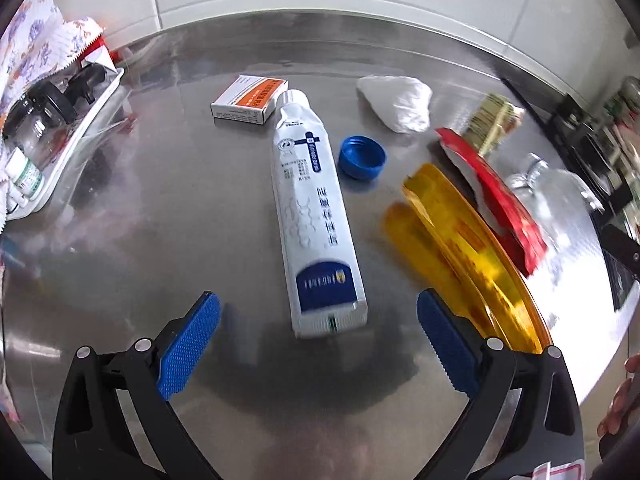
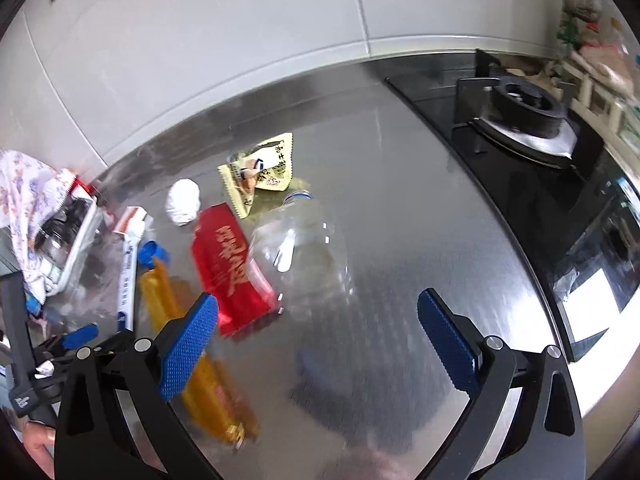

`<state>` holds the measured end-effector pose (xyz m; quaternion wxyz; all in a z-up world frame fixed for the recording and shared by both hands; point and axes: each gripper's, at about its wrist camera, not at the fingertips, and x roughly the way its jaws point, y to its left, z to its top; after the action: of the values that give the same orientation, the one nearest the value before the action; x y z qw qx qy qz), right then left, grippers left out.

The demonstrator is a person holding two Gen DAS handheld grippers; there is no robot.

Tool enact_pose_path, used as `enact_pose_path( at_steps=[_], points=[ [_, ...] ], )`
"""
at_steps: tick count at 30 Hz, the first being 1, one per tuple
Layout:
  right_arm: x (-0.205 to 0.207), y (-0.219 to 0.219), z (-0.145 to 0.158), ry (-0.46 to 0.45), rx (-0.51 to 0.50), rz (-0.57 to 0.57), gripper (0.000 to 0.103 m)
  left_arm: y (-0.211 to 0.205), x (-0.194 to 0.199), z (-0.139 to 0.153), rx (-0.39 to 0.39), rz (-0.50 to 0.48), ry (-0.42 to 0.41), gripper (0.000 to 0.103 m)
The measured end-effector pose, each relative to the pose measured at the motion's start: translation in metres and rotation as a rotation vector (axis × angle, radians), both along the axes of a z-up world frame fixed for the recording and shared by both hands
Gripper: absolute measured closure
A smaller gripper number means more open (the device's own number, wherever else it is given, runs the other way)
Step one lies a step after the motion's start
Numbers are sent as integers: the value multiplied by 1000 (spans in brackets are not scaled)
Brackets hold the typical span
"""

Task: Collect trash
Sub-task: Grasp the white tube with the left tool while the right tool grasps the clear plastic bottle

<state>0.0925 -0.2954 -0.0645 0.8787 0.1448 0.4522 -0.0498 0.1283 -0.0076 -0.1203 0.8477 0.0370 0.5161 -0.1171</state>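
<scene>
Left claw: the left claw [image 1: 318, 338] was wide open and held nothing. It hung low over the table [image 1: 160, 220].
Nearest thing: a white and blue tube [image 1: 316, 216] lay flat, with its crimped end right between the two blue pads.
Beside it: a blue cap [image 1: 362, 157] sat just right of the tube. A yellow wrapper [image 1: 464, 248] lay near the right pad.
Farther out: a small white and orange box [image 1: 249, 99] touched the top of the tube, and a crumpled white tissue [image 1: 396, 102] lay beyond the cap.
Right claw: the right claw [image 2: 318, 334] was open too, and empty. A red packet [image 2: 228, 268] and a clear bottle [image 2: 296, 248] lay ahead of it; the bottle looked blurry, so maybe it was squashed.
Step in hand: picking the first piece, probably the tube.
Next move: the left claw should go down and forward, then squeeze the tube.
</scene>
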Motion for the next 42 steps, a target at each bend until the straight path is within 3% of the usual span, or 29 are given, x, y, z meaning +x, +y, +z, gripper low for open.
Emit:
enact_pose_path(
  at_steps=[6,16,20,23,26,28,30,42],
  points=[
    [38,-6,-21,53,-2,37,4,-11,16,-6,30,21,-15,5],
    [61,-13,-32,107,-44,81,4,-22,38,-8,72,31,-51,4],
    [62,-13,-33,120,-52,100,18,-20,43,-9,69,30,-64,5],
    [60,-12,-32,120,-58,117,33,-16,41,-8,67,37,-79,13],
    [57,-10,-33,114,-62,124,38,-7,37,-5,67,60,-90,32],
    [54,-8,-32,109,-71,127,40,-2,36,-4,68,67,-93,51],
    [52,-6,-31,110,-81,128,40,2,35,-2,73,62,-89,64],
    [28,-5,-13,62,-84,119,42,7,-4,12,13,18,-84,66]
  ],
)
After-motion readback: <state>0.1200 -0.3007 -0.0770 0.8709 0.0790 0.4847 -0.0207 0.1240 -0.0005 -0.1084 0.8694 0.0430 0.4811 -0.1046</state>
